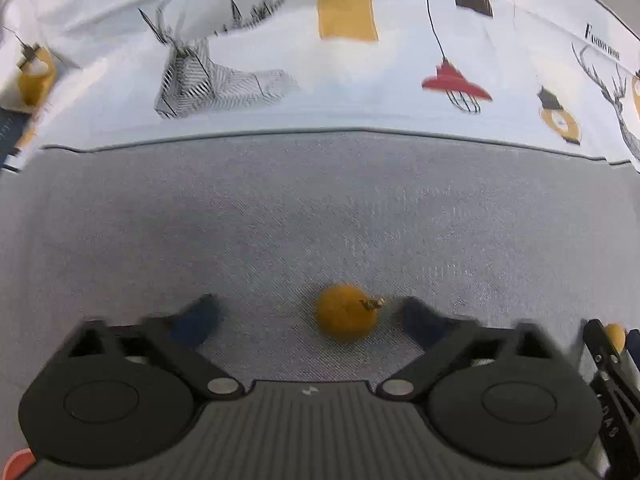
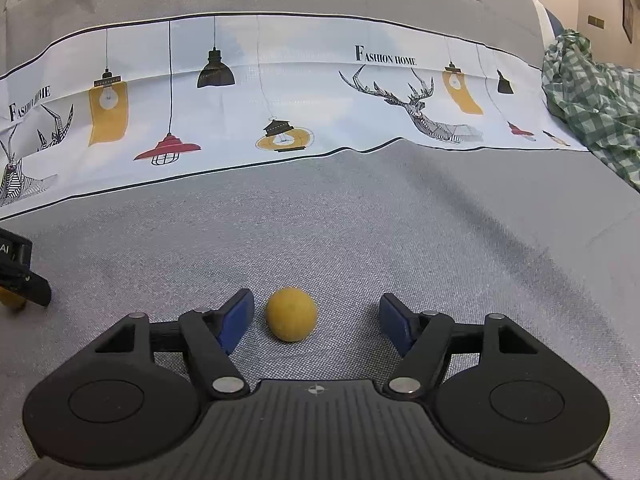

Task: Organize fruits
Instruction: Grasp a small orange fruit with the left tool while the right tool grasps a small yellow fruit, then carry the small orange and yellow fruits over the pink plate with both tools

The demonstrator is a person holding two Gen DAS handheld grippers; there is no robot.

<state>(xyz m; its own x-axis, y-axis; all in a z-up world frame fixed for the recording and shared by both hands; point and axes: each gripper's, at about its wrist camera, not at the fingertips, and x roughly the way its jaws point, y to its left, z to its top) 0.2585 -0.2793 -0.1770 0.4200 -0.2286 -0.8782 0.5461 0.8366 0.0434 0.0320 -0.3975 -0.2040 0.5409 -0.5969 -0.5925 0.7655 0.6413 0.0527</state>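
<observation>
left gripper (image 1: pixel 308 316) spread, stemmed orange fruit (image 1: pixel 346 318) between tips toward 3 o'clock, ungrasped | right gripper (image 2: pixel 314 320) spread, round yellow fruit (image 2: pixel 291 314) between tips toward 9 o'clock, ungrasped | both resting on grey cloth (image 2: pixel 360 220) | progress: early, nothing lifted, no container visible

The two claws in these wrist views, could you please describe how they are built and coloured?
Both look identical. The left claw and right claw have matte black bodies with a ribbed centre panel bearing a small emblem, two round black discs at the sides, and black linkage arms joined by silver pivot pins. Each finger ends in a dark blue pad. No cables or sleeves are visible.
</observation>
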